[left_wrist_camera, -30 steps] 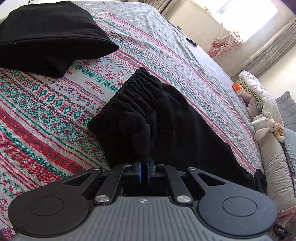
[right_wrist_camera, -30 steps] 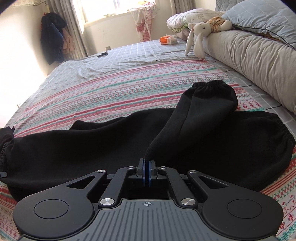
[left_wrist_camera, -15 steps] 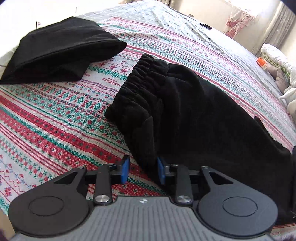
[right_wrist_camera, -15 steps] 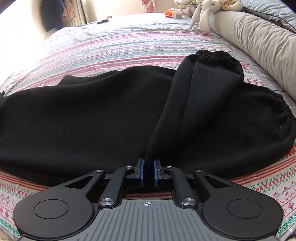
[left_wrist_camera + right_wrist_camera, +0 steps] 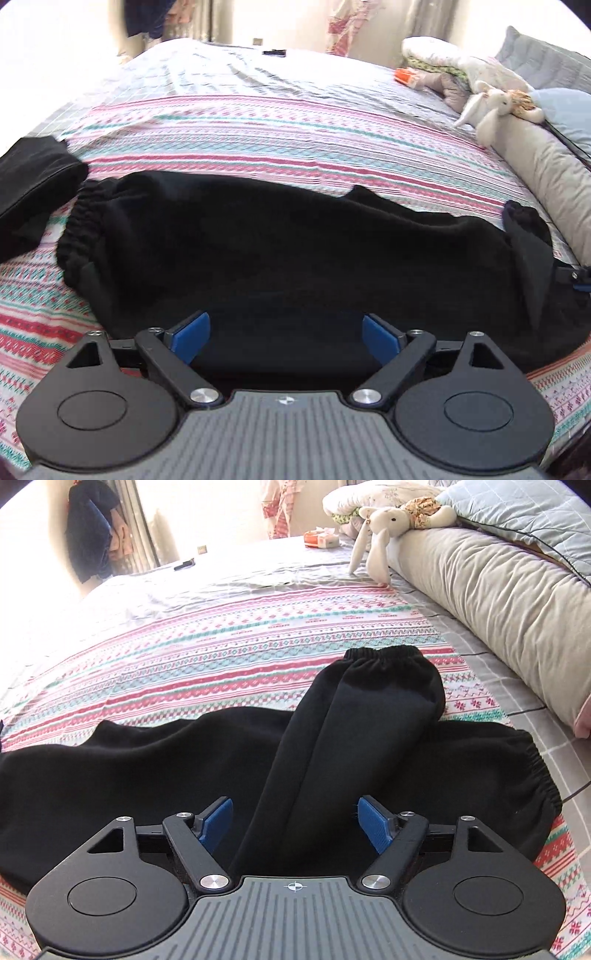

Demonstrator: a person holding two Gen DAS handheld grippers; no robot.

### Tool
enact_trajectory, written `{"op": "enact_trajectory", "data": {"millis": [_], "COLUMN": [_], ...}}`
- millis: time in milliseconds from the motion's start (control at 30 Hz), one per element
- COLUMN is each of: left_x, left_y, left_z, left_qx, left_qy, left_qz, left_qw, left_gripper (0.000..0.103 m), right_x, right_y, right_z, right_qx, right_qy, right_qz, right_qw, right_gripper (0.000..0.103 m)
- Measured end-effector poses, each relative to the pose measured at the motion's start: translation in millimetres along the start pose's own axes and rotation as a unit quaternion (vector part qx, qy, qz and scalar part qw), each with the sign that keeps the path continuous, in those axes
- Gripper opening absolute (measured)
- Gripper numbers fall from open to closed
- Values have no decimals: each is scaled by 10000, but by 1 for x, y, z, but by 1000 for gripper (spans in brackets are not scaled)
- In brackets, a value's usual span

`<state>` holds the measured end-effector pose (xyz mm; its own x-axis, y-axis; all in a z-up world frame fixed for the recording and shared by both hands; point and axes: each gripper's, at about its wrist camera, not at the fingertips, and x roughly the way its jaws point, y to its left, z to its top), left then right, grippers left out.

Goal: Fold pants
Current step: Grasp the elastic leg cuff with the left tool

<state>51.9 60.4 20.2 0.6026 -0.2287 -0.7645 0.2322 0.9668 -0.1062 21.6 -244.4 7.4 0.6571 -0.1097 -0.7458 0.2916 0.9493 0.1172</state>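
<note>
Black pants (image 5: 280, 243) lie flat across the patterned bedspread (image 5: 258, 122), with the elastic waistband (image 5: 79, 229) at the left. In the right wrist view the pants (image 5: 155, 760) show one leg (image 5: 354, 723) folded diagonally over the other, its cuff pointing away. My left gripper (image 5: 285, 334) is open and empty, just above the pants' near edge. My right gripper (image 5: 291, 821) is open, with the folded leg lying between its blue pads (image 5: 373, 821) but not gripped. The right gripper's tip (image 5: 576, 277) also shows in the left wrist view at the far right.
A folded black garment (image 5: 29, 184) lies at the left beside the waistband. A long beige bolster (image 5: 498, 576) with a stuffed rabbit (image 5: 380, 528) runs along the bed's right side. An orange box (image 5: 321, 539) and a small dark object (image 5: 184, 565) lie at the far end.
Both grippers were shut on the pants, then opened and let go. The left gripper turned right and now looks along the pants. The leg now lies folded on the other.
</note>
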Motion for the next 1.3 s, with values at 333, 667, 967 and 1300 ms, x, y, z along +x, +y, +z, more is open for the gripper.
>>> {"op": "enact_trajectory", "data": {"millis": [333,667,967,1300], "left_x": [78,158,187,166], "left_y": [-139,-235,-286,-326], "left_z": [11,43,64,58], "left_qx": [678,811,1110,1387], "left_qy": [142,366,190,-205], "left_qz": [-1341,-2162,-2461,-2820], "left_qw": [9885,9723,9627,9491], "left_gripper": [103,103,86,38], "right_x": [47,57,68,52], "right_y": [-60,-124,-152,-180], "right_z": [23,40,45,49], "right_qx": [467,884,1062,1443], "right_qy": [523,615,683,329], "right_qz": [251,118,208,277], "right_qw": [9972,9941,9918,9886], "right_gripper": [77,77,77,78]}}
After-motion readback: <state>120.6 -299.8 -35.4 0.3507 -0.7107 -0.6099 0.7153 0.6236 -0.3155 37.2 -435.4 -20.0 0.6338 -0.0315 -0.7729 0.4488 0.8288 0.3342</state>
